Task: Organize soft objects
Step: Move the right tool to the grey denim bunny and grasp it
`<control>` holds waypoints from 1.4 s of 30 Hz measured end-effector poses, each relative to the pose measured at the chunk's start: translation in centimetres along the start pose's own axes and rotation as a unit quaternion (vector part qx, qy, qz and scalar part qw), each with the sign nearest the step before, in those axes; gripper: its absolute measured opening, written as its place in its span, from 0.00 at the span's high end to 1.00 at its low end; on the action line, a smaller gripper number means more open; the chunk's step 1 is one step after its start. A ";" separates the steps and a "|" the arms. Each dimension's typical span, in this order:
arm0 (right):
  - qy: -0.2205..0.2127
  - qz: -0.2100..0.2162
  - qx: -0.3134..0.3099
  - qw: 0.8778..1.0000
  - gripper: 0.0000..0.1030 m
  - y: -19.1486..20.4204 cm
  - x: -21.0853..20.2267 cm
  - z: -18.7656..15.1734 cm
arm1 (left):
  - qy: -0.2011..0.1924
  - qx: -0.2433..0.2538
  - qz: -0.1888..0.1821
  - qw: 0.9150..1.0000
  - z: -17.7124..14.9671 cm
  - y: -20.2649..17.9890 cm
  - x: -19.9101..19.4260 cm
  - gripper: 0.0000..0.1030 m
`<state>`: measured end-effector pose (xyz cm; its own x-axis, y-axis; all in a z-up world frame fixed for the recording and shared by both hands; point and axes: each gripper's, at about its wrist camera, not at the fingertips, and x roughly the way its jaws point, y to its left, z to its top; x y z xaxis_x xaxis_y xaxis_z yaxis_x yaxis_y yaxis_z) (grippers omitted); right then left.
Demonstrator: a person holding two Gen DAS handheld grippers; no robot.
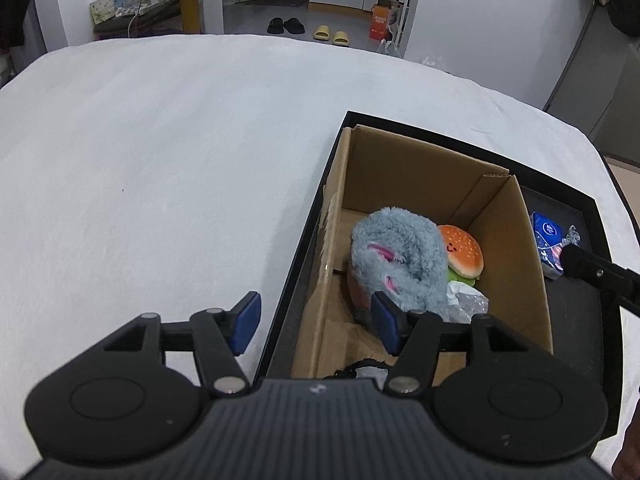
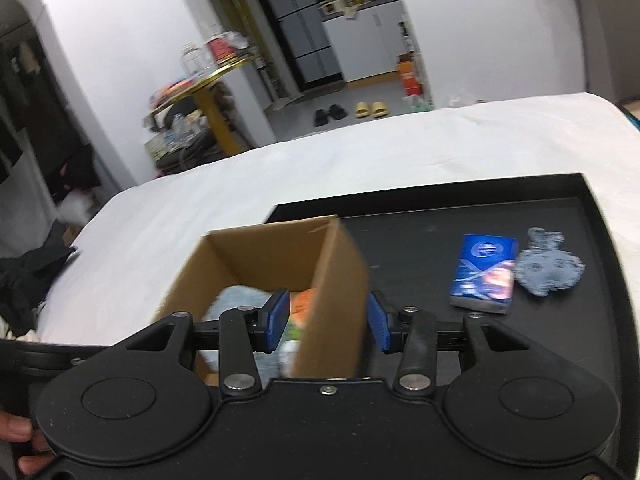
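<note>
A cardboard box (image 1: 508, 248) stands in a black tray (image 1: 304, 240) on a white-covered table. Inside lie a grey fluffy plush (image 1: 396, 260), a burger plush (image 1: 464, 252) and crinkled clear plastic (image 1: 468, 304). My left gripper (image 1: 316, 326) is open and empty, straddling the box's left wall. My right gripper (image 2: 328, 320) is open and empty, straddling the box's right wall (image 2: 332, 292). On the tray to the right lie a blue packet (image 2: 484, 272) and a small grey denim plush (image 2: 548, 268). The packet also shows in the left wrist view (image 1: 548, 240).
The white cloth (image 1: 160, 160) spreads left of the tray. A dark garment (image 2: 28, 280) lies at the table's left edge. Beyond the table are slippers (image 1: 332, 34), an orange box (image 1: 382, 20) and a cluttered side table (image 2: 200, 92).
</note>
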<state>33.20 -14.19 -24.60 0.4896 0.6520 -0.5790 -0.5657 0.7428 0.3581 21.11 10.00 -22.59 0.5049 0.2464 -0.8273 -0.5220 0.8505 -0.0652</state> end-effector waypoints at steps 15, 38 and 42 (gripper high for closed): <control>-0.015 -0.069 0.053 0.996 0.46 -7.3 1.0 -0.4 | -0.019 0.015 0.036 0.999 0.5 -3.0 0.2 0.33; -0.027 -0.127 0.084 0.988 0.39 -12.5 3.3 -0.1 | -0.017 0.021 0.048 0.998 0.6 -3.9 0.3 0.32; -0.029 -0.152 0.080 0.985 0.39 -13.1 3.8 0.0 | -0.016 0.022 0.050 0.998 0.6 -3.8 0.4 0.32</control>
<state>42.45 -21.40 -31.48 0.6602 0.4008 -0.6352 -0.2782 0.9160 0.2889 23.66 7.14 -22.35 0.4746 0.3455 -0.8096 -0.5402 0.8405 0.0419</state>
